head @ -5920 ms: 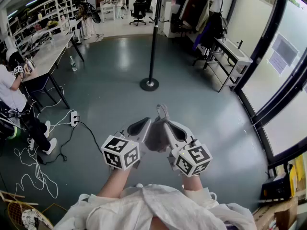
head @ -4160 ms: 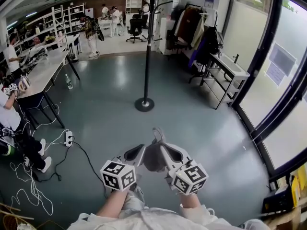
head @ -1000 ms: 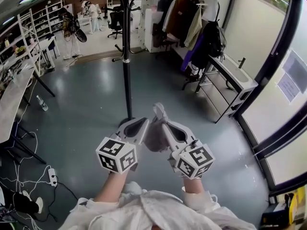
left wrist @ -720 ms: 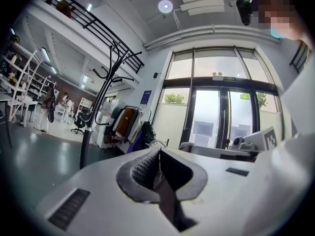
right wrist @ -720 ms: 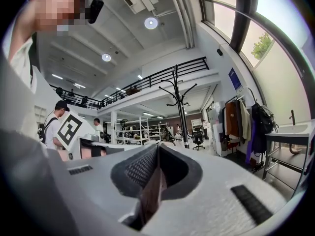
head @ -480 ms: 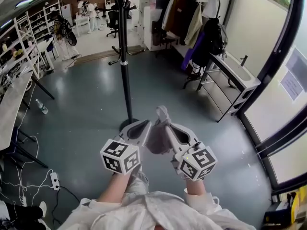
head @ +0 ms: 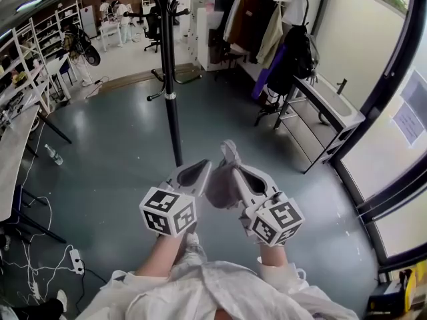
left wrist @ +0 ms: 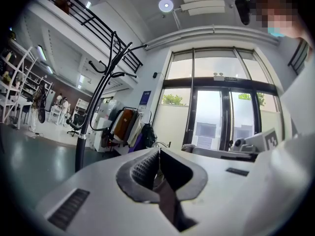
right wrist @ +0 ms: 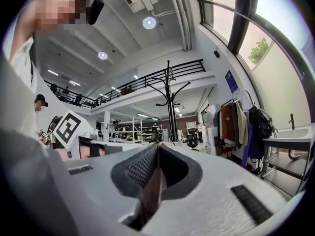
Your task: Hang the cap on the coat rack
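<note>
Jaws of left gripper [head: 201, 171] and right gripper [head: 235, 172] both pinch limp fabric cap [head: 219, 187]

Left claw [left wrist: 158, 154] tight on cap [left wrist: 167, 201], coat rack [left wrist: 91, 107] beyond.

Open lab workshop, metal shelving [head: 21, 44], long workbench [head: 10, 153], floor cables [head: 39, 275], mezzanine railing [right wrist: 147, 76]
</note>
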`<action>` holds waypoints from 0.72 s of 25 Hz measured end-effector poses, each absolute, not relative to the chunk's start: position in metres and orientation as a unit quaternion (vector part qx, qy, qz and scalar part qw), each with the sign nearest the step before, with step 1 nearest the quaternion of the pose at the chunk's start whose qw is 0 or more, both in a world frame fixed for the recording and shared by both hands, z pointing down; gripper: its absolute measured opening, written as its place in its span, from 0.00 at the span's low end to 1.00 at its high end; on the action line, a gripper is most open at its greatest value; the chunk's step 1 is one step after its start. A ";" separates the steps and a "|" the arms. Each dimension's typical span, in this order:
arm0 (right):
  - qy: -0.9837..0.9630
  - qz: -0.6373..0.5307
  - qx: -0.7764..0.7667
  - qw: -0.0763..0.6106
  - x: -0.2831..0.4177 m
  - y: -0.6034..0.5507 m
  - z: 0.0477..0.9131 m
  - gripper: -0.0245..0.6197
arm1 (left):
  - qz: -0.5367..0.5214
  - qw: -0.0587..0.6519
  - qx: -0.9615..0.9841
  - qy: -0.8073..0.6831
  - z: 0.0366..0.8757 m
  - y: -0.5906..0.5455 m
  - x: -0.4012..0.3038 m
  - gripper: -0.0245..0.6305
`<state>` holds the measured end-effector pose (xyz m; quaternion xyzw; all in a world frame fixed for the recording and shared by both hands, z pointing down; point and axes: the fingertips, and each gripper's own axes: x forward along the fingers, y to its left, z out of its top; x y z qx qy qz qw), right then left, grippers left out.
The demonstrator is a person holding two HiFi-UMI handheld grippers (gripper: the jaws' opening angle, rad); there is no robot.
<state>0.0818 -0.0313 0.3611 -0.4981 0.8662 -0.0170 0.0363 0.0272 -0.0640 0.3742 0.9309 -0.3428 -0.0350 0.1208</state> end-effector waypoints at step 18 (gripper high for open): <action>0.874 0.058 -0.480 0.044 0.048 -0.225 0.292 0.06 | -0.049 0.037 0.944 -0.324 0.308 -0.252 0.013 0.06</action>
